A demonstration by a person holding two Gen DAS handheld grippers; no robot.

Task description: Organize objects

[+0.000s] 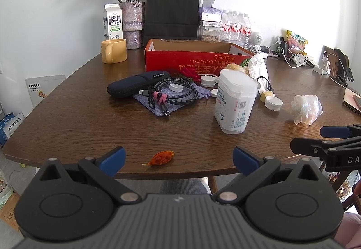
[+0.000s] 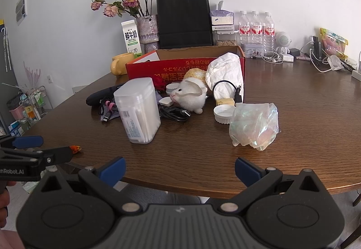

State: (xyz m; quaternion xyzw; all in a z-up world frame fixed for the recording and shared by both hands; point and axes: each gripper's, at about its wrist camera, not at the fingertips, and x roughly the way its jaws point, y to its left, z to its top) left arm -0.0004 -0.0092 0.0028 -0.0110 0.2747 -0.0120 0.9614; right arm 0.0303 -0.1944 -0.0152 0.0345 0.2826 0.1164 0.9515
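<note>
We've got both grippers hovering at the near edge of the wooden table (image 1: 74,113), nothing in either one. Over on the left, our left gripper (image 1: 179,160) has its fingers spread wide, and a small orange leaf (image 1: 161,157) lies on the table right between them near the edge. Farther back sit a yellow mug (image 1: 113,50) and a milk carton (image 1: 112,21), then a dark zip case (image 1: 128,86) beside a coiled cable (image 1: 178,92) on a grey pouch. The red cardboard box (image 1: 191,61) stands open at the far middle. Moving right, there's a cotton swab tub (image 2: 137,111), a plush sheep (image 2: 191,96), and a crumpled clear bag (image 2: 255,128). Our right gripper (image 2: 180,171) is wide open too.
</note>
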